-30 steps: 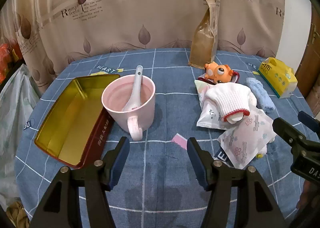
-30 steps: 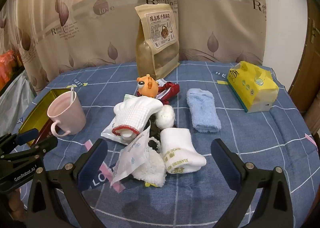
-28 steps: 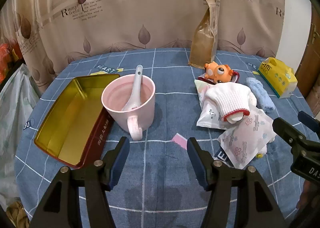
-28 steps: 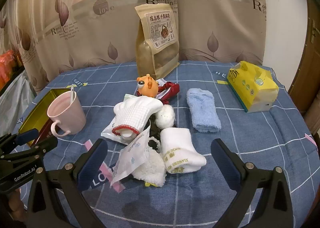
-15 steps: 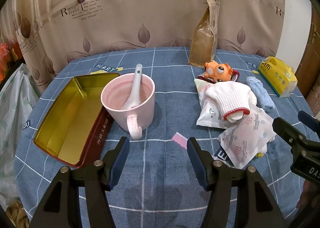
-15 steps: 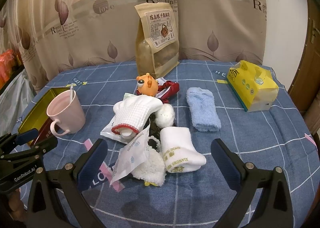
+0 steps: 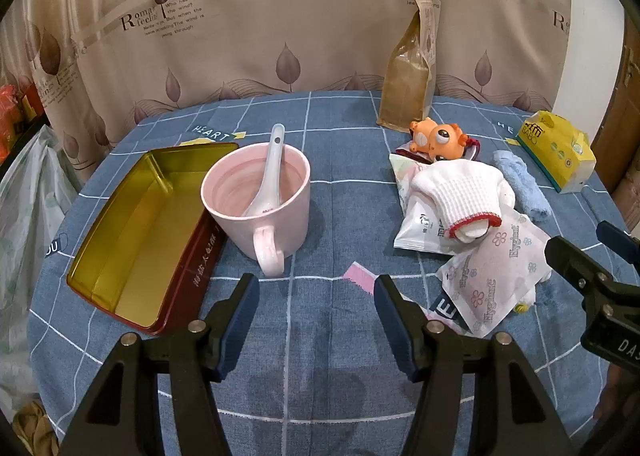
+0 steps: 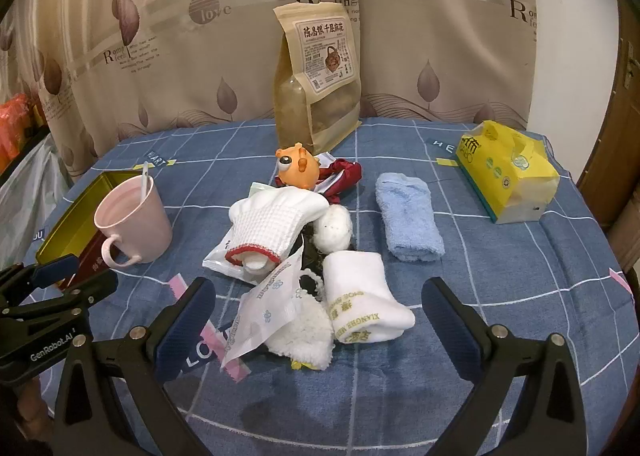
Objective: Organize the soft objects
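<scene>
A gold-lined rectangular tin point(image 7: 132, 232) with dark red outer walls is seen lying open and bare inside on the blue checked tablecloth point(image 7: 320, 356), its long axis running from near left to far right, and a pink mug point(image 7: 260, 201) stands touching its right wall with the handle turned toward the camera. Inside the mug a white spoon point(image 7: 268, 175) is leaned, bowl down and handle tilted up toward the far rim. The soft objects are heaped right of the mug: a white knit glove point(image 8: 272, 223) with a red-trimmed cuff is laid over a white foil packet point(image 7: 420, 228), cuff pointing near and fingers pointing far toward an orange fish toy point(image 8: 298, 169). A floral tissue pack point(image 8: 266, 308) is propped against a fluffy white item point(image 8: 304, 328). From the right wrist a folded white sock point(image 8: 360, 300) with gold lettering is shown beside that heap, its length running far to near, cuff nearest; it is hidden in the left wrist view. A light blue towel point(image 8: 408, 219) is laid lengthwise, far to near, well apart from a yellow tissue box point(image 8: 508, 175). The printed face of the tall snack bag point(image 8: 320, 75) is shown only from the right wrist, the other view catching its narrow side. The left gripper point(image 7: 316, 308) is held partly open over bare cloth with nothing between its fingers; the right gripper point(image 8: 320, 316) is spread wide around the near end of the heap, grasping nothing.
</scene>
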`<state>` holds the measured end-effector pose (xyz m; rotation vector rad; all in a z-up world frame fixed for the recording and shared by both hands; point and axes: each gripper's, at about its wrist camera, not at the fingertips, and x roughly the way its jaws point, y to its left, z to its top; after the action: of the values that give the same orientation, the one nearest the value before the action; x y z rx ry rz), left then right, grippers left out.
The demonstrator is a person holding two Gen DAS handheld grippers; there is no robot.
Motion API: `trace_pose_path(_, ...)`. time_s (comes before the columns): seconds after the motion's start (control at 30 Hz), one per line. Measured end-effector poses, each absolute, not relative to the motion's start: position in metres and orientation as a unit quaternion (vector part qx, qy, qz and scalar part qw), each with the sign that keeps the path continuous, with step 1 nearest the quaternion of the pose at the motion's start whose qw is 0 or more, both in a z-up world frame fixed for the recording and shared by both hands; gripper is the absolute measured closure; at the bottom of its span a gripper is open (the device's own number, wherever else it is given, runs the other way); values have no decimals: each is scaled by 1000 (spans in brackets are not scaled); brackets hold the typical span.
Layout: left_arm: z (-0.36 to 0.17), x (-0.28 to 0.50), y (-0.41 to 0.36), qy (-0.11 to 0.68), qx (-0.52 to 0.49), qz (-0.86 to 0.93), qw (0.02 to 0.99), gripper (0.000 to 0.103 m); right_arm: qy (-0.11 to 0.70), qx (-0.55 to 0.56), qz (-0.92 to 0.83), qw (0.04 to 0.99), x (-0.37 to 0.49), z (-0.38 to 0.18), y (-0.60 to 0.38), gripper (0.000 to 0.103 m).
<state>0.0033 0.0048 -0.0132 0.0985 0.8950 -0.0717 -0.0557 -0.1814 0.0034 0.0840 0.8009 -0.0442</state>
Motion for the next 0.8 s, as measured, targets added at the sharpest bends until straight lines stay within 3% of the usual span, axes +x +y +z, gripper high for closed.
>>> trace_pose_path(0.8,-14,4,3,434,49,-36,899,42,394,41,-22,918,-55,4,-181,1)
